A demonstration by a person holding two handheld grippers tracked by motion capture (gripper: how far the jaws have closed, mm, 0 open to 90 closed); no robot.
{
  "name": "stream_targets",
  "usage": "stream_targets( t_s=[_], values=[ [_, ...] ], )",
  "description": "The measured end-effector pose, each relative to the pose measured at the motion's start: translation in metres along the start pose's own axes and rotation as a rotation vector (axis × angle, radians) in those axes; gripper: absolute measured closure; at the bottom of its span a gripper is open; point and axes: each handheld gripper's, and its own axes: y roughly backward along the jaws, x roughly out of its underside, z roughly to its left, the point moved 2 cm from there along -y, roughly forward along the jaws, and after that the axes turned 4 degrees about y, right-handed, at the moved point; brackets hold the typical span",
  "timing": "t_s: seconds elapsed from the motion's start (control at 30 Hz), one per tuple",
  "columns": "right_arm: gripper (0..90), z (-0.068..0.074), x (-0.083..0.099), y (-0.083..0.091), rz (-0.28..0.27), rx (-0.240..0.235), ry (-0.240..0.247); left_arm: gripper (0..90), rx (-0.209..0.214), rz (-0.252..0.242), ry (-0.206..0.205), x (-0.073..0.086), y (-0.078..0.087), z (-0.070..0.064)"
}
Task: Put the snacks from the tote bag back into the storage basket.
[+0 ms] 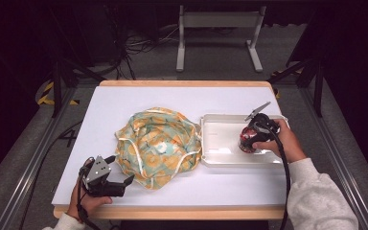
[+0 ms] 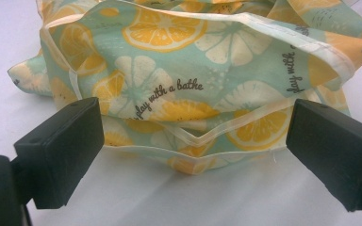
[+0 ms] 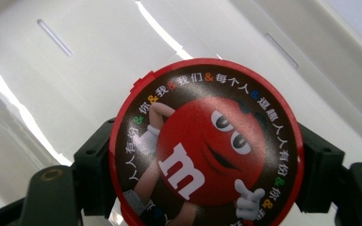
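Note:
A crumpled cloth bag (image 1: 159,145) printed with lemon slices on pale green lies mid-table. My left gripper (image 1: 120,175) is open at the bag's near left edge; in the left gripper view the bag's folded hem (image 2: 195,139) lies between and just beyond the jaws. A round candy tub (image 1: 247,140) with a red lid bearing a red cartoon character (image 3: 207,146) is held over the white tray (image 1: 220,159). My right gripper (image 1: 250,138) is shut on the tub, one jaw on each side of the lid.
The white tray sits right of the bag on the white tabletop (image 1: 105,110). Beyond the table's far edge stand a white frame (image 1: 218,21) and loose cables on the floor. Dark metal rails run along both sides.

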Motion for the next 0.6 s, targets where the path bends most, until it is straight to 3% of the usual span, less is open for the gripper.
stream_targets(
  t_s=[0.37,0.6],
  values=[
    [25.4,0.0000,0.0043,-0.0018,-0.042,-0.026,-0.020,5.3,0.000,0.008,-0.005,0.0000,-0.0017,0.0003],
    [25.2,0.0008,0.0056,-0.0008,-0.047,-0.013,-0.016,5.3,-0.006,0.009,-0.008,0.0003,-0.0010,0.0014]
  ],
)
